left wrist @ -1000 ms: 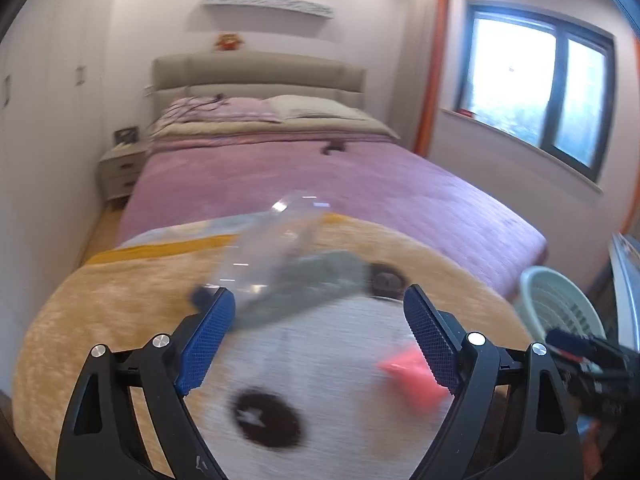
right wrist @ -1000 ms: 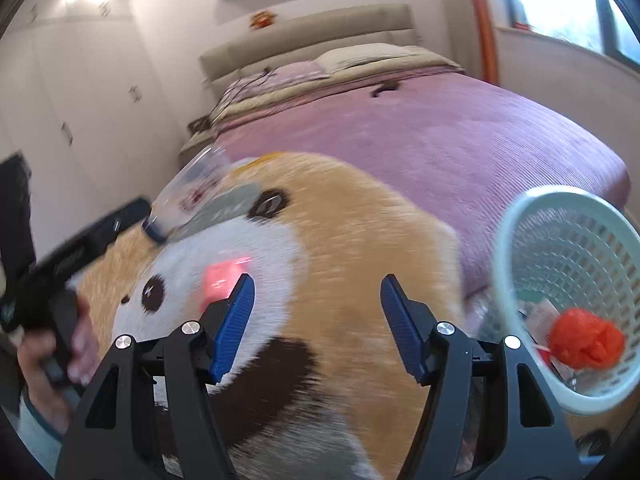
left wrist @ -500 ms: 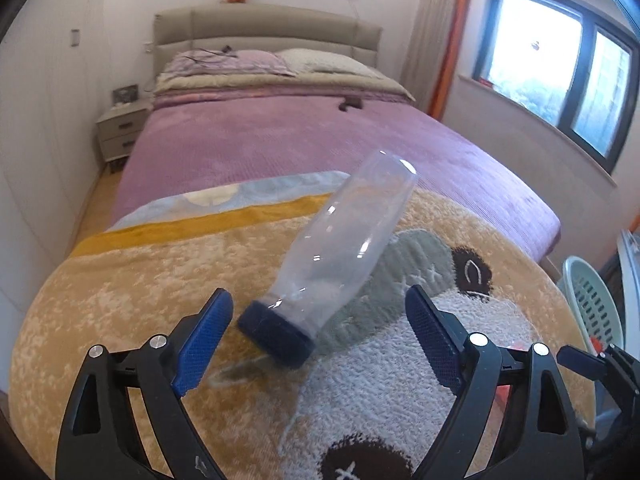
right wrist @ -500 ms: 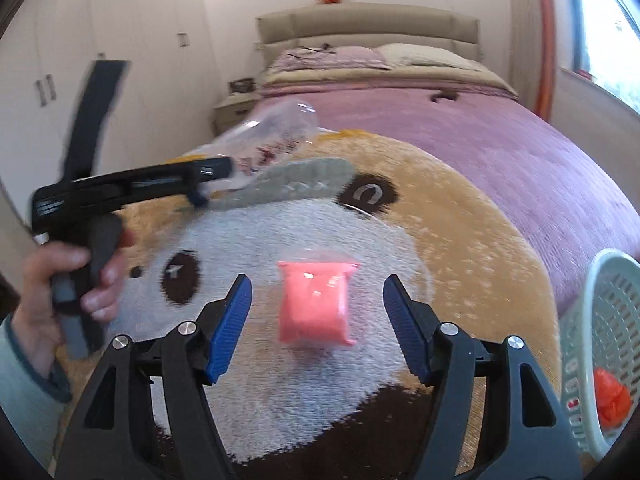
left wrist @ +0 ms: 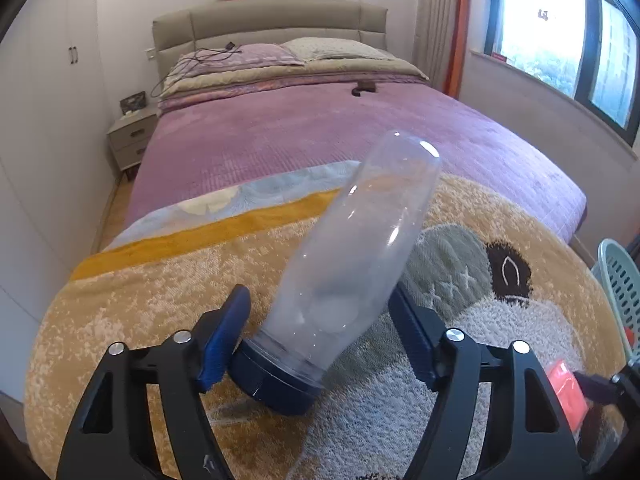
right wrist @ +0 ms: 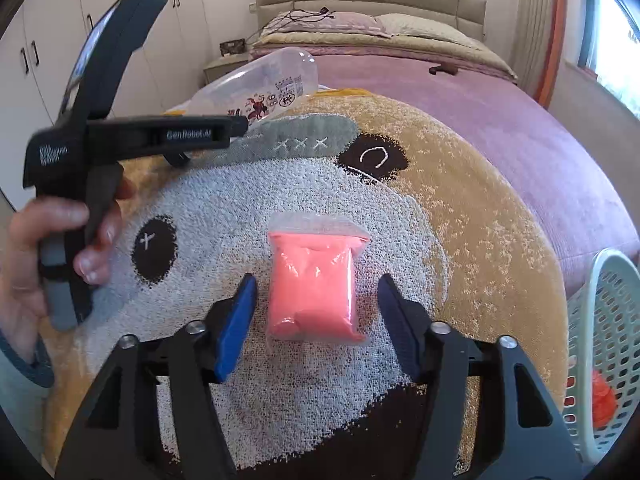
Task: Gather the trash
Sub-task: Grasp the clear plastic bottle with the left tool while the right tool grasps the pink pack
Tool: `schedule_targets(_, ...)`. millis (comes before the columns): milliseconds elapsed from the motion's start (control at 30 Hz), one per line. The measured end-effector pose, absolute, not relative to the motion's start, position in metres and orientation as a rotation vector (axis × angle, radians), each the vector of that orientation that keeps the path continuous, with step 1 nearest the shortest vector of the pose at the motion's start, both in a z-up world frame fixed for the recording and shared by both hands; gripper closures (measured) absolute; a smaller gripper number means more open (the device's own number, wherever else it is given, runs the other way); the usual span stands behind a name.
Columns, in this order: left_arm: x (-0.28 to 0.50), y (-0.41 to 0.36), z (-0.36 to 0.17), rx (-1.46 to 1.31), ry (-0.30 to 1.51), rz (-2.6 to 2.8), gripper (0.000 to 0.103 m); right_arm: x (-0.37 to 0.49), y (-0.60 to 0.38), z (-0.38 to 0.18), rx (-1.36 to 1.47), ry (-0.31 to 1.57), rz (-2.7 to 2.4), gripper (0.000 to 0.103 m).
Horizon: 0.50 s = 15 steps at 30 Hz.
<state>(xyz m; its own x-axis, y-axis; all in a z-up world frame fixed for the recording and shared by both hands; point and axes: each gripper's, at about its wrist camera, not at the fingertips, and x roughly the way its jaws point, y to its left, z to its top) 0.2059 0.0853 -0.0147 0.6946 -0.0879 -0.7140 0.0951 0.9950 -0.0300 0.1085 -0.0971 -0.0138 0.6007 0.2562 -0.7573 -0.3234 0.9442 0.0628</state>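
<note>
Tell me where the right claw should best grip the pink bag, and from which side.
Probably across the middle of the pink bag, coming down from its near, short end. The bag lies flat on the blanket, long axis pointing away from the right claw, whose open jaws already flank its narrow width. The clear sealed flap at the far end looks too thin to hold well.

bottle (left wrist: 352, 248): clear glossy plastic, matt dark cap
pouch (right wrist: 314, 280): shiny pink plastic
blanket (right wrist: 460, 208): rough fuzzy cloth
basket (right wrist: 600, 320): perforated plastic
</note>
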Motion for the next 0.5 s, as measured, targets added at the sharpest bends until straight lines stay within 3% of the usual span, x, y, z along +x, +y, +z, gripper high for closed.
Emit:
schedule_targets(167,0.2,0.08,-0.01,0.034,0.776,-0.127,0.056,0.109,-0.099,-0.014,-0.082,0.856,0.331,0.066)
schedule_targets(500,0.165,0.078,-0.001,-0.024,0.77,-0.185,0.056,0.092,-0.113,0.001,-0.021,0.724,0.349,0.067)
